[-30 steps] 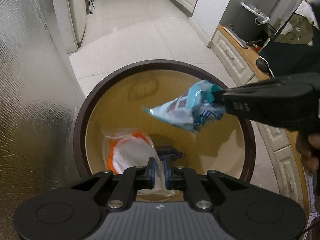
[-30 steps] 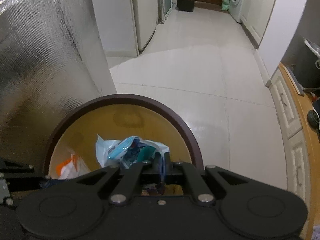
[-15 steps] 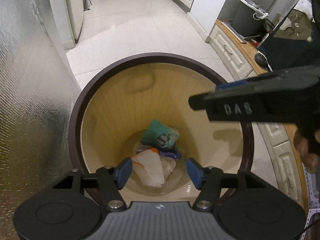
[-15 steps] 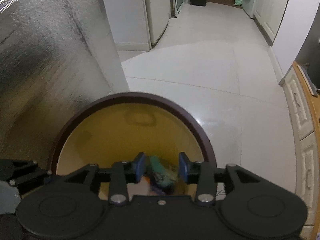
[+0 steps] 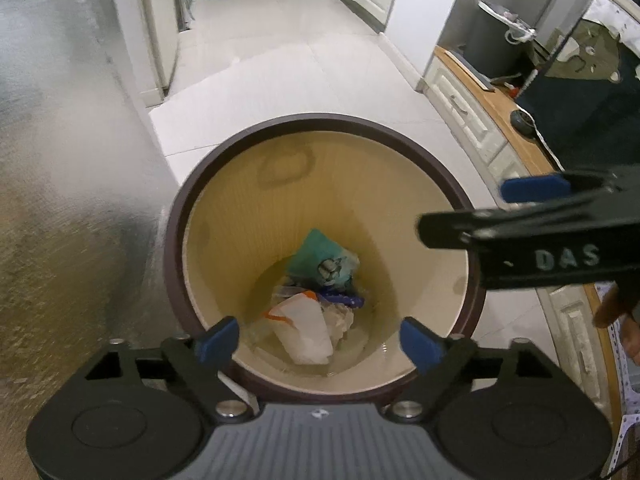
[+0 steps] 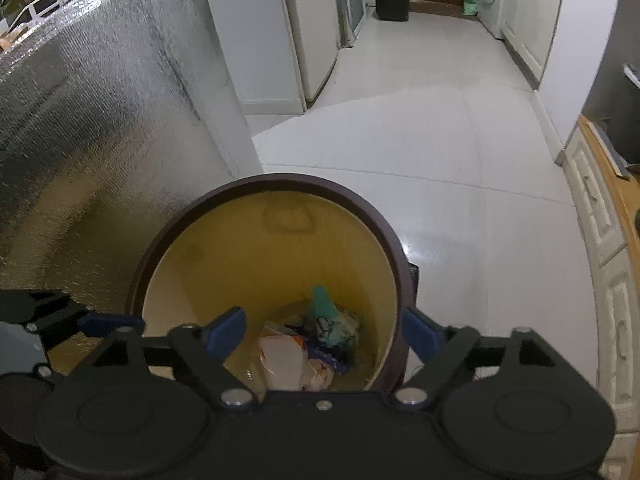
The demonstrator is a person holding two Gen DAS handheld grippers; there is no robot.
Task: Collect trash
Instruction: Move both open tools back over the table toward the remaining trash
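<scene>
Down at the bottom of the round bin [image 5: 280, 184] — teal wrapper [image 5: 322, 258] above a white-and-orange packet [image 5: 306, 330], touching. Left gripper [image 5: 320, 342] over the near rim, jaws opening, nothing between. Right gripper [image 6: 322, 332] alongside — also opening, empty.

Bin [image 5: 436, 168] mouth open above; foil wall [image 5: 72, 184] crowds its left (cabinets [image 5: 468, 120] perhaps right).
</scene>
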